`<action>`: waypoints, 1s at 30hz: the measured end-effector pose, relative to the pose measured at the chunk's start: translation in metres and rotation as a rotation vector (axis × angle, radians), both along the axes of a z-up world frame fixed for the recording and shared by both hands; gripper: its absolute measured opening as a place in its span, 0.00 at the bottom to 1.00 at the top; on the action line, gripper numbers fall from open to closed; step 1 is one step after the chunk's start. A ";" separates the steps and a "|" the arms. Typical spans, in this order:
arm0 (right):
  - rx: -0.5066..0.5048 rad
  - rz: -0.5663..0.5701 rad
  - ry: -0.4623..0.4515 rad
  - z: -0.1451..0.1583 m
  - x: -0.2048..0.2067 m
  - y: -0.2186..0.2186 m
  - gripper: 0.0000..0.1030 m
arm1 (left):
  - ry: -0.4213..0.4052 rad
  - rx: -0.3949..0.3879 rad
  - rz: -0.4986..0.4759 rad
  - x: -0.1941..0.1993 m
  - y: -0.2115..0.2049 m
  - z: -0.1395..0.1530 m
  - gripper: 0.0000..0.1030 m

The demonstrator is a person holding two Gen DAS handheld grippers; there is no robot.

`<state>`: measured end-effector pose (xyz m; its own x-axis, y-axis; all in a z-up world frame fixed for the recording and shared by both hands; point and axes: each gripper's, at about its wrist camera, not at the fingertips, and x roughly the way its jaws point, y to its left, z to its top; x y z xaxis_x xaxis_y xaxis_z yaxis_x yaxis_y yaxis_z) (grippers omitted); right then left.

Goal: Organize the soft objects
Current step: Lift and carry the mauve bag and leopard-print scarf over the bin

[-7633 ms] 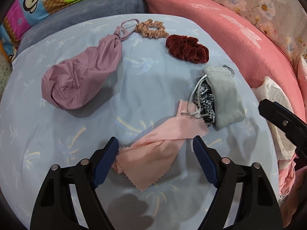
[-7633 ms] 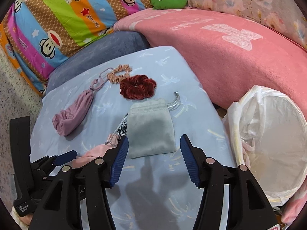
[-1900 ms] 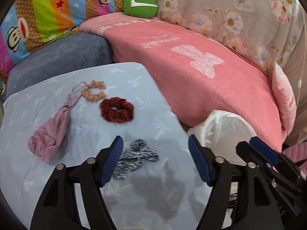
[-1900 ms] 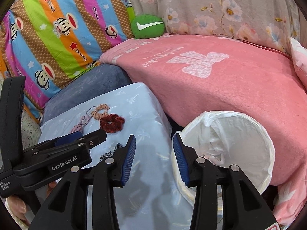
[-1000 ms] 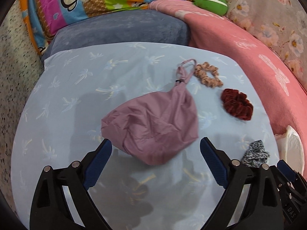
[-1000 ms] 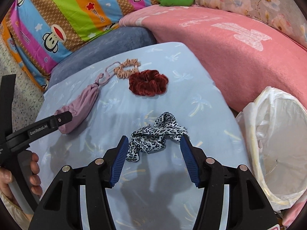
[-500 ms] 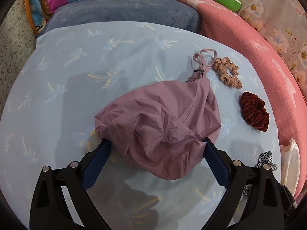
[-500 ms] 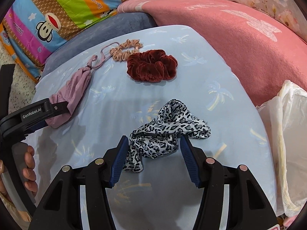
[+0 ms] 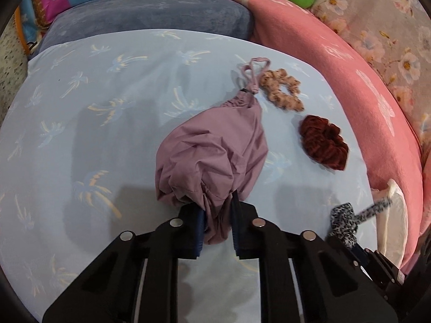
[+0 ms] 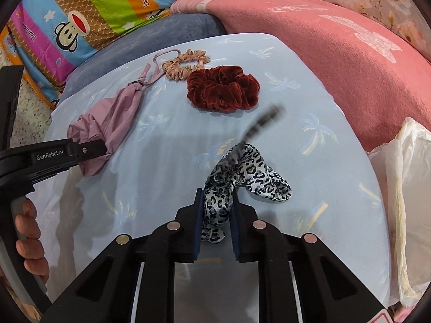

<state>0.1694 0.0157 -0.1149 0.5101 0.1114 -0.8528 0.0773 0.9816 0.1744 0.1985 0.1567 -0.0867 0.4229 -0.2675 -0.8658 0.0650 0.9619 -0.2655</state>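
Observation:
A mauve drawstring pouch (image 9: 212, 150) lies on the light blue sheet (image 9: 107, 123), and my left gripper (image 9: 216, 215) is shut on its near end. From the right wrist view the same pouch (image 10: 113, 118) shows at the left with the left gripper (image 10: 89, 148) clamped on it. My right gripper (image 10: 215, 204) is shut on a leopard-print scrunchie (image 10: 242, 177), one end of it blurred in the air. That scrunchie (image 9: 347, 218) also shows at the lower right of the left wrist view. A dark red velvet scrunchie (image 10: 223, 87) and a peach dotted scrunchie (image 10: 183, 64) lie farther back.
A white bag-lined bin (image 10: 409, 193) stands off the sheet's right edge. A pink blanket (image 10: 336, 43) rises at the right, a blue-grey cushion (image 9: 150, 16) and a striped cartoon pillow (image 10: 89, 8) at the back. A hand (image 10: 29, 237) holds the left gripper's handle.
Both grippers went from open to shut: the left closed on the mauve pouch's near end, the right on the leopard-print scrunchie, which now lifts with one end swinging.

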 end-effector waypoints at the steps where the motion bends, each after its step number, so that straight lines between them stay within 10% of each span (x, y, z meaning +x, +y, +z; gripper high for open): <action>1: 0.005 0.001 -0.006 0.003 -0.002 0.000 0.15 | -0.005 0.000 -0.007 -0.001 -0.003 0.002 0.14; 30: 0.070 -0.126 -0.238 0.117 -0.085 -0.081 0.15 | -0.218 -0.022 -0.248 -0.073 -0.109 0.101 0.11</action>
<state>0.0840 -0.0649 0.0025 0.7088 0.0892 -0.6997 0.1465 0.9517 0.2697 0.1253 0.0478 0.0147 0.5172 -0.4029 -0.7551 0.3542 0.9039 -0.2398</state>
